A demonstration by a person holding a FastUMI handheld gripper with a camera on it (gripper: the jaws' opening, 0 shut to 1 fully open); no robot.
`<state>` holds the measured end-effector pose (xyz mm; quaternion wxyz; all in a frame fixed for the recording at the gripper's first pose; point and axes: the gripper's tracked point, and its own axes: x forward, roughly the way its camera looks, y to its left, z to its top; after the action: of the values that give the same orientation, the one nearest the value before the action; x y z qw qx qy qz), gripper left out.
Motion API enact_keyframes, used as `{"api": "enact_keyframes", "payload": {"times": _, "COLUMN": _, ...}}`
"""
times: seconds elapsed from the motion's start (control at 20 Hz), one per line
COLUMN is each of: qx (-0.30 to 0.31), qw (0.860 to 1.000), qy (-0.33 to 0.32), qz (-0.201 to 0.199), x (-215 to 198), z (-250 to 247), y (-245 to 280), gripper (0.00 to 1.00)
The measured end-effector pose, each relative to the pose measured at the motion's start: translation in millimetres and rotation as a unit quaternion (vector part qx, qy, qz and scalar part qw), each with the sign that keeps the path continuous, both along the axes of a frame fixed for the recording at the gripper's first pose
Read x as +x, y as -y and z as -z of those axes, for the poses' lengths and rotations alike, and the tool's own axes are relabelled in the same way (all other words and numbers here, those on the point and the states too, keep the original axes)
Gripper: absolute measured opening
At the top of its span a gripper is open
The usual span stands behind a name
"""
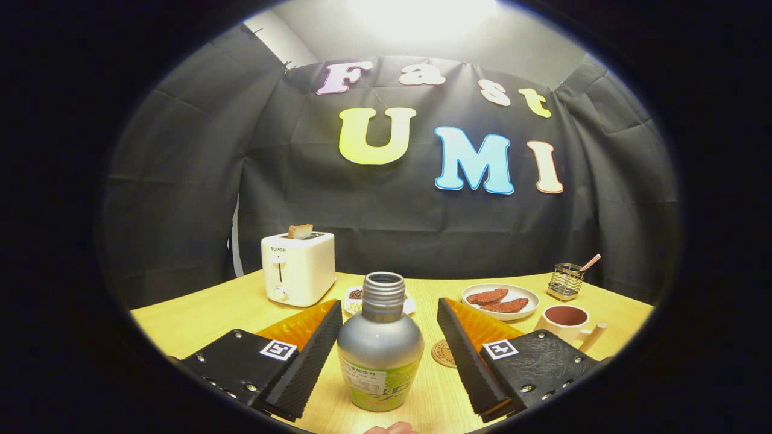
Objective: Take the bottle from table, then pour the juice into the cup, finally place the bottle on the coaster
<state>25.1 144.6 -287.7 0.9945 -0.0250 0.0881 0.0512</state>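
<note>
The gripper is held spread wide, and the bottle is seen standing upright on the table between its two fingers. A gap is left on each side of the bottle, wider toward the right finger than toward the left finger; neither is pressed against it. The bottle's neck is uncapped. The coaster is found flat on the table just inside the right finger, beside the bottle. The cup is placed beyond the right finger and to its outer side. Farther ahead, a plate with two brown pieces and a wire holder are set, and beyond the left finger a toaster is seen.
</note>
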Motion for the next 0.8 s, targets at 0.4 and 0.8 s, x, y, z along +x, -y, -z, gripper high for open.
{"api": "enact_keyframes", "payload": {"times": 0.4, "qx": -0.004, "qw": 1.000, "qy": -0.004, "qz": 0.002, "x": 5.8, "z": 22.7, "y": -5.2, "gripper": 0.97}}
{"api": "enact_keyframes", "payload": {"times": 0.8, "qx": -0.026, "qw": 0.999, "qy": -0.025, "qz": 0.000, "x": 7.4, "z": 39.6, "y": -5.3, "gripper": 0.84}}
